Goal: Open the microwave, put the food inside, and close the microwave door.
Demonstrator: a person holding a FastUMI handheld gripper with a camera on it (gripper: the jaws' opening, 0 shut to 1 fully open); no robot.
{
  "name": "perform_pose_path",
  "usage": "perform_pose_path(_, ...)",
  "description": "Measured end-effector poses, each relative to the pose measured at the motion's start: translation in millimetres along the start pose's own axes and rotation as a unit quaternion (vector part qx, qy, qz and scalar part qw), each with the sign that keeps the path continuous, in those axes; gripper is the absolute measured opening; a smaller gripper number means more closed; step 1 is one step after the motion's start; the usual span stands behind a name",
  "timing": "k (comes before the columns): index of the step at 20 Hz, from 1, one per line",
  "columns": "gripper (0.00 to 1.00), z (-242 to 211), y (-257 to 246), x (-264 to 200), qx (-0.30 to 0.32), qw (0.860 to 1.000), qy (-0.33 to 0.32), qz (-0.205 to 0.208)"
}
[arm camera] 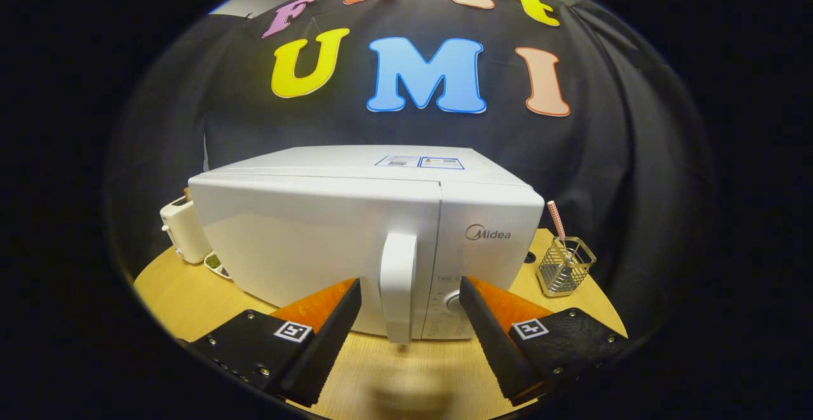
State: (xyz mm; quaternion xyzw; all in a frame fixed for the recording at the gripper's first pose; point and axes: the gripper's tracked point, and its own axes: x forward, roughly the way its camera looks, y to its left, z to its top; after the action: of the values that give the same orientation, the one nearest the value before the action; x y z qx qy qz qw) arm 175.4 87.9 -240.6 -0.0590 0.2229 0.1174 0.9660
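Observation:
A white microwave point(305, 229) stands on the wooden table point(184, 293) with its door closed. Its upright door handle point(398, 283) sits between my two fingers, with a gap on each side of it. My gripper point(409, 296) is open, and its fingertips reach level with the handle without pressing on it. The control panel with a round dial point(454, 302) lies just right of the handle, partly hidden behind my right finger point(483, 318). No food can be made out ahead of the fingers.
A white toaster point(181, 229) stands left of the microwave, with a small dish of something green point(216, 262) beside it. Right of the microwave is a wire-mesh holder point(565, 267) with a striped straw in it. The table's curved front edge runs under my fingers.

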Motion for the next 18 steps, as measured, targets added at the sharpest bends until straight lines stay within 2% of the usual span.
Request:
perform_pose_path(2, 0.96, -3.5, 3.3, 3.2, -0.002, 1.0, 0.005, 0.002)
perform_pose_path(4, 0.86, -6.1, 3.9, 6.2, -0.003, 1.0, 0.01, 0.0)
perform_pose_path(5, 0.72, -7.9, 3.7, 8.0, -0.002, 1.0, 0.013, -0.001)
perform_pose_path(6, 0.67, -9.5, 2.8, 9.3, -0.001, 1.0, 0.017, -0.004)
perform_pose_path(7, 0.54, -10.6, 3.7, 9.7, 0.002, 1.0, 0.02, -0.003)
perform_pose_path(10, 0.31, -11.5, 8.5, 11.7, 0.006, 1.0, 0.026, 0.002)
perform_pose_path(12, 0.29, -10.5, 8.1, 7.2, -0.002, 1.0, 0.028, 0.002)
perform_pose_path(15, 0.12, -11.9, 8.7, 11.3, 0.002, 0.999, 0.036, 0.005)
perform_pose_path(18, 0.12, -12.2, 8.9, 8.9, 0.001, 0.999, 0.052, 0.008)
